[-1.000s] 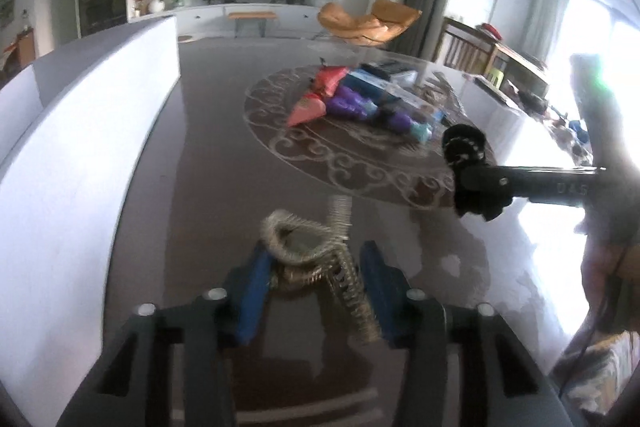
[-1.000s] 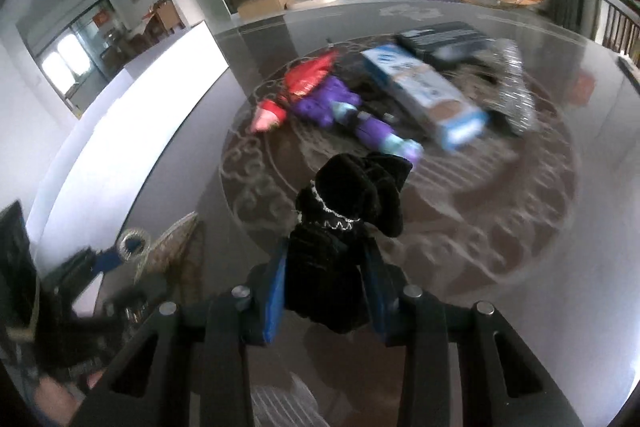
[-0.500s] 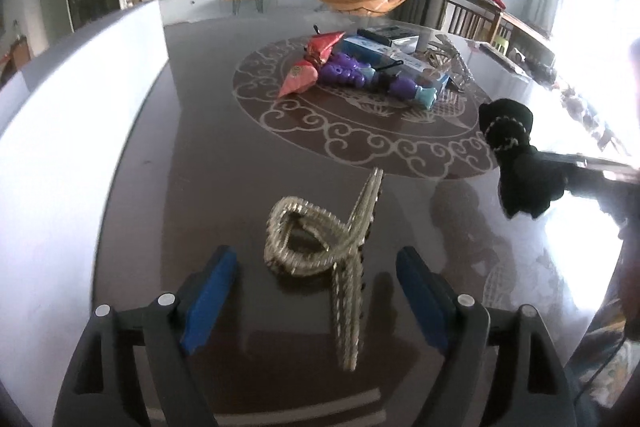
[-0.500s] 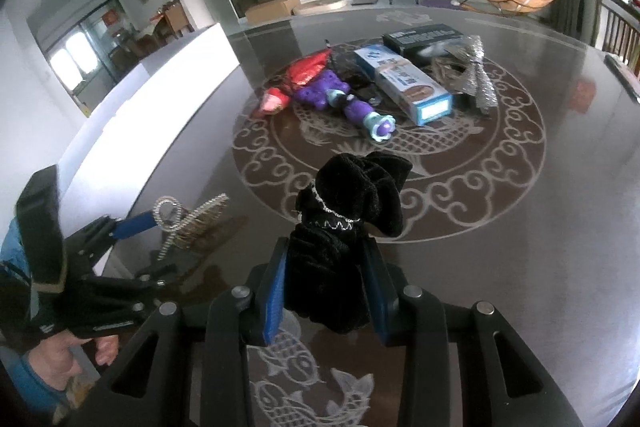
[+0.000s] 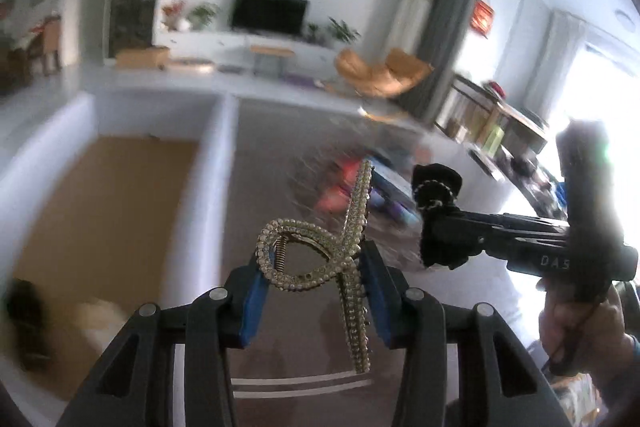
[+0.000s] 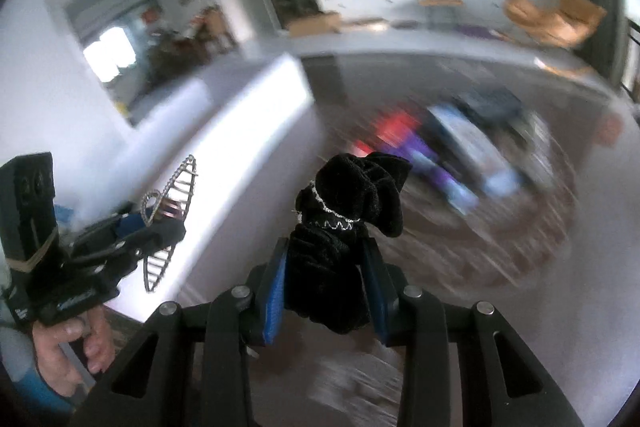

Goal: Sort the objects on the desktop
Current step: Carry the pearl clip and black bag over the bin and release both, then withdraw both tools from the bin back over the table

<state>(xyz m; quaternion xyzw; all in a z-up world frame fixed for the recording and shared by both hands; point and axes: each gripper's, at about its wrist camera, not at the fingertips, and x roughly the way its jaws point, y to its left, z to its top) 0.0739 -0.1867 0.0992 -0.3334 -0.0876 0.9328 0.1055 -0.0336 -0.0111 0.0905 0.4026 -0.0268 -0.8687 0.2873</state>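
Observation:
My left gripper [image 5: 314, 285] is shut on a gold rhinestone hair clip [image 5: 344, 251] and holds it in the air above the dark table; the clip also shows in the right wrist view [image 6: 168, 219]. My right gripper [image 6: 326, 287] is shut on a black velvet scrunchie [image 6: 348, 211] with a thin silver chain, also lifted; it shows to the right in the left wrist view [image 5: 438, 211]. A white box [image 5: 108, 195] with a brown cardboard floor lies to the left of the left gripper.
A blurred pile of objects lies on the round table pattern: a red and purple toy [image 6: 404, 143], a blue-white carton [image 6: 476, 143] and a dark box [image 6: 488, 103]. The white box wall [image 6: 248, 131] runs along the table's left side.
My left gripper closed on the hair clip and lifted it off the table, swinging left so the box interior shows. My right gripper kept the scrunchie and moved left too.

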